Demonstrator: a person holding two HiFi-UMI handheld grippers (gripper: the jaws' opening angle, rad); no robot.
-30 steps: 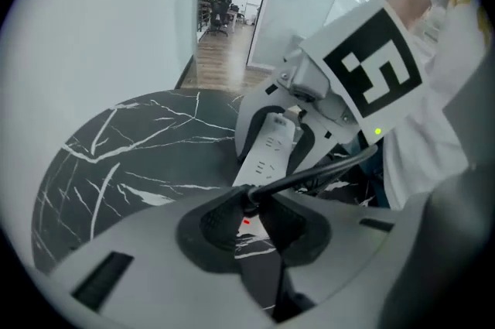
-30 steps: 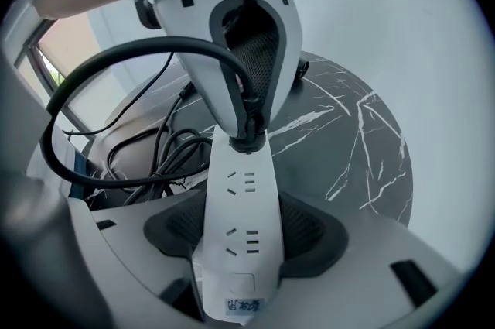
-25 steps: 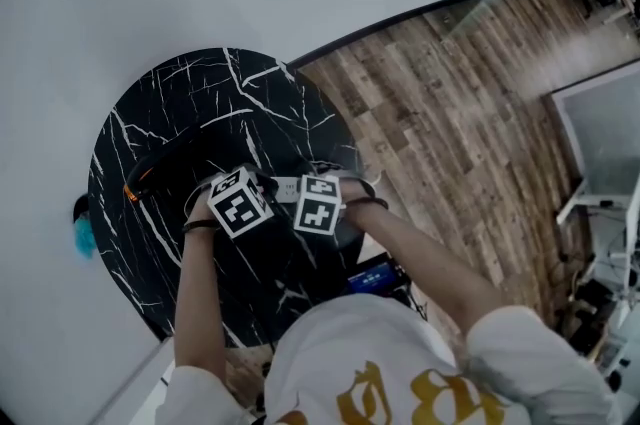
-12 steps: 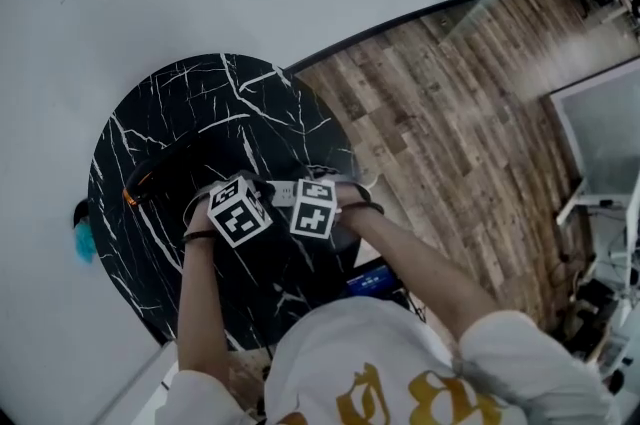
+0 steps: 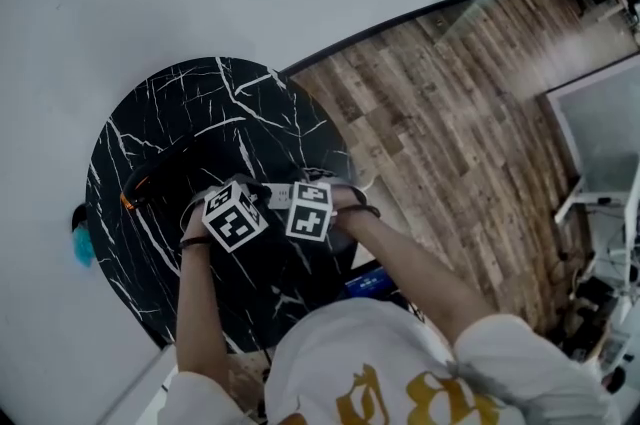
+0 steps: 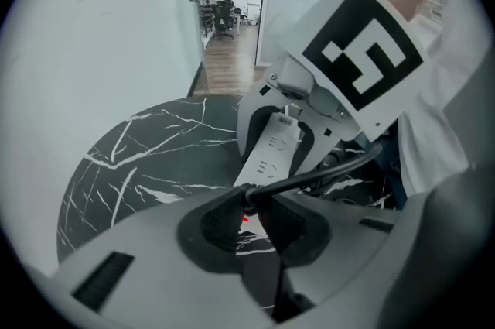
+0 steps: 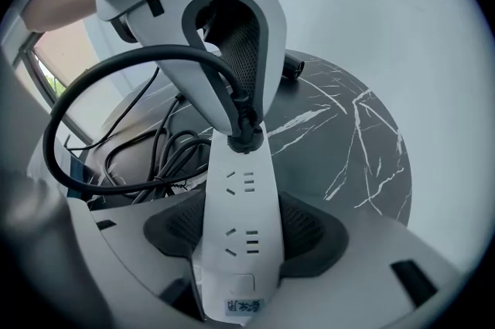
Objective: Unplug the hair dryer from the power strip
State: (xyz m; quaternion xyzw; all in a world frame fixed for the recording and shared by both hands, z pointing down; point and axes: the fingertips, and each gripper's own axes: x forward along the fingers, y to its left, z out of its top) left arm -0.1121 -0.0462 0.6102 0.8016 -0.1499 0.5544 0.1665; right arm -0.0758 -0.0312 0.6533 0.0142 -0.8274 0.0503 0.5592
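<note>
The left gripper [image 6: 252, 224] is closed narrow on the black plug [image 6: 248, 198], with its dark pads pinching the plug from both sides at the far end of the power strip [image 6: 269, 153]. The right gripper [image 7: 243, 242] is clamped across the power strip's white body near the end opposite the plug. Two free sockets show between its jaws and the plug. The plug looks fully seated in the power strip, so the pull has not yet begun.

To do it well, I judge the right gripper should simply hold the power strip firm. The left should draw the plug straight out, square to the socket face and not along the power strip's length. Any tilt would likely bind the pins or let the pads slide off the plug's short body onto the cord [image 6: 329, 171], which arcs away from the power strip. A slow, steady pull seems safer than a jerk, which could twist the power strip in the right jaws.

Both grippers work over the black marble table [image 5: 130, 128]. A dark shape with an orange edge [image 5: 140, 181], probably the hair dryer, lies on it to the left of the power strip in the head view.
</note>
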